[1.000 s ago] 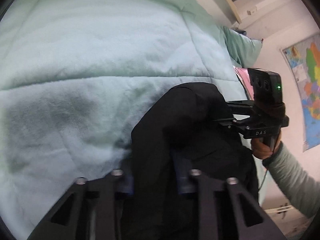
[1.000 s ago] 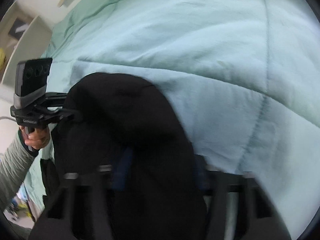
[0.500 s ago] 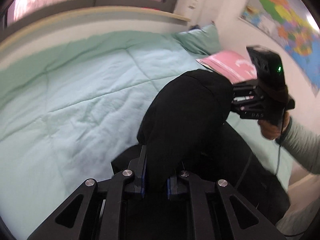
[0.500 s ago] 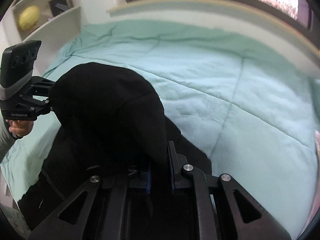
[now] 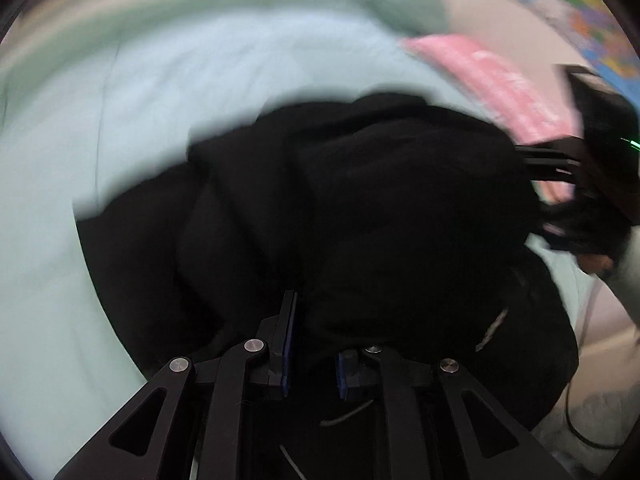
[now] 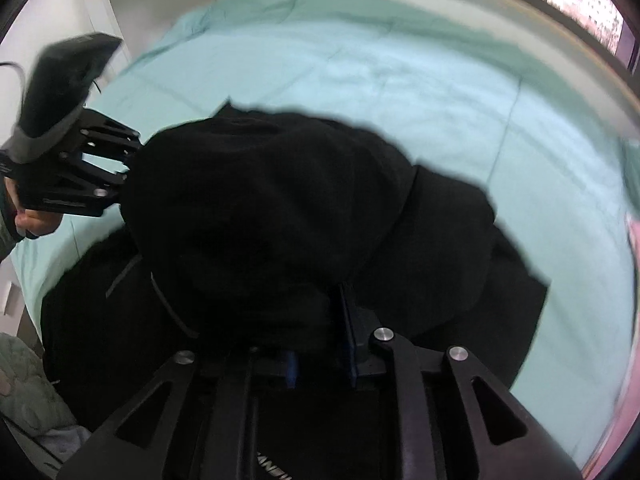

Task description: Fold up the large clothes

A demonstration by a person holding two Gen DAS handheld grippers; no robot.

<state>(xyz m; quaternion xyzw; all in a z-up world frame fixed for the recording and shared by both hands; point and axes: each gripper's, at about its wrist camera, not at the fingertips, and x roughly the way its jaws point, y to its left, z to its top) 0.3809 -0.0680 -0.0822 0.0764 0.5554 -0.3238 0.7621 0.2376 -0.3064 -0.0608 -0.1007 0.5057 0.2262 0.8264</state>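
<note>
Both handheld tools are black linkage frames with silver screws and blue-padded fingers (image 5: 289,336), each topped by a dark camera block; grey-green sleeve (image 5: 628,276).

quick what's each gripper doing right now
Left gripper: clamped on a fold of the black garment, jaws starting to open.
Right gripper: also gripping the black garment, jaws starting to open.

Both wrist cameras look steeply down, close over the black garment (image 5: 360,208) on the bed (image 6: 420,80), each catching the other gripper.
</note>
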